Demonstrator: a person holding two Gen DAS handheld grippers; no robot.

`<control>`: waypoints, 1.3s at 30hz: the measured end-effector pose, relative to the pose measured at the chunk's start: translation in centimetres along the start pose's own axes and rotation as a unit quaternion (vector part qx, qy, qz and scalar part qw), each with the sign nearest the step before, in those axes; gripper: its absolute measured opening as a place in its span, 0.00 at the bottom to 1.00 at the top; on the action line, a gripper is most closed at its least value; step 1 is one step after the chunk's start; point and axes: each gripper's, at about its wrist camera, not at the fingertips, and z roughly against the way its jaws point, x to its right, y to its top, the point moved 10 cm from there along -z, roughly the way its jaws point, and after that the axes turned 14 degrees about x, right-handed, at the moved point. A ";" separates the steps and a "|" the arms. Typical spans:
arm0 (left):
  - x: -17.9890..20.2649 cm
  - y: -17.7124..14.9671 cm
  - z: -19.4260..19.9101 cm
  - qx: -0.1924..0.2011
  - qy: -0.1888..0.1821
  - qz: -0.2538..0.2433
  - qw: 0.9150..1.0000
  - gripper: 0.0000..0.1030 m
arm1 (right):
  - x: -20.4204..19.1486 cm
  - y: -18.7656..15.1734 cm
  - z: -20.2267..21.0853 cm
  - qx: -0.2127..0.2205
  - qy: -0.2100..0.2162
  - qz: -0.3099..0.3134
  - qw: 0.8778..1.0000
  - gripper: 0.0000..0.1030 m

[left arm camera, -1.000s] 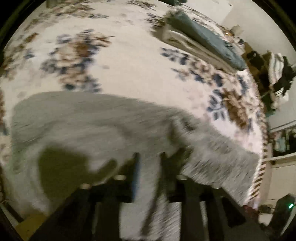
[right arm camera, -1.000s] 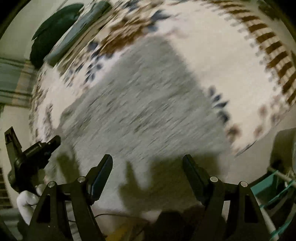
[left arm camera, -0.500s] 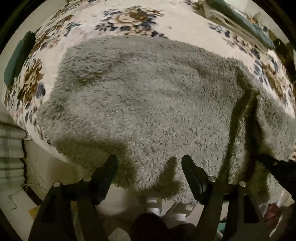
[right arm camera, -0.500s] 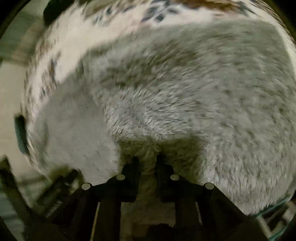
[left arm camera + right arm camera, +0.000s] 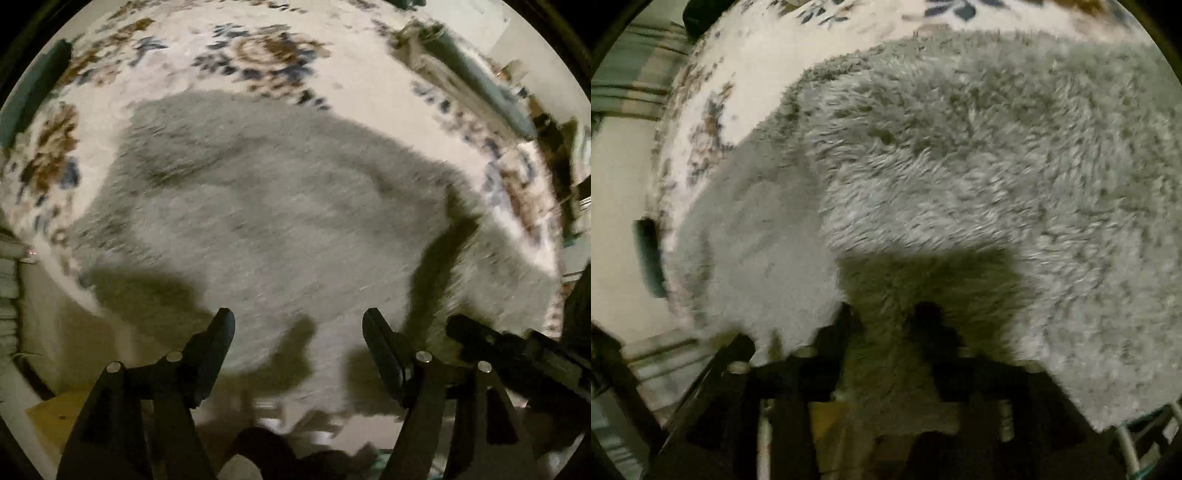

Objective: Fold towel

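A fluffy grey towel [image 5: 280, 206] lies spread over a floral bedspread [image 5: 258, 55]. My left gripper [image 5: 299, 332] hovers open above the towel's near edge, with nothing between its fingers. In the right wrist view the same grey towel [image 5: 979, 155] fills most of the frame. My right gripper [image 5: 886, 314] is shut on a bunched bit of the towel's near edge, and a fold of towel is lifted over the flatter layer at the left. The right gripper's dark body [image 5: 517, 350] shows at the lower right of the left wrist view.
The bedspread's front edge [image 5: 74, 273] drops to a pale floor at the left. A teal pillow [image 5: 487, 85] lies at the far right of the bed, and a dark green cushion [image 5: 29, 96] at the left. Cluttered furniture [image 5: 561, 147] stands beyond the bed's right side.
A second ago the left gripper was shut on the towel and the right one open. Now the left is open and drawn back, while the right holds the near edge and lifts it.
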 end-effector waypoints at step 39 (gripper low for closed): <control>0.5 4.0 1.6 0.082 -0.029 0.125 0.988 0.96 | 15.9 6.9 11.3 0.104 -0.170 -0.004 0.980 0.78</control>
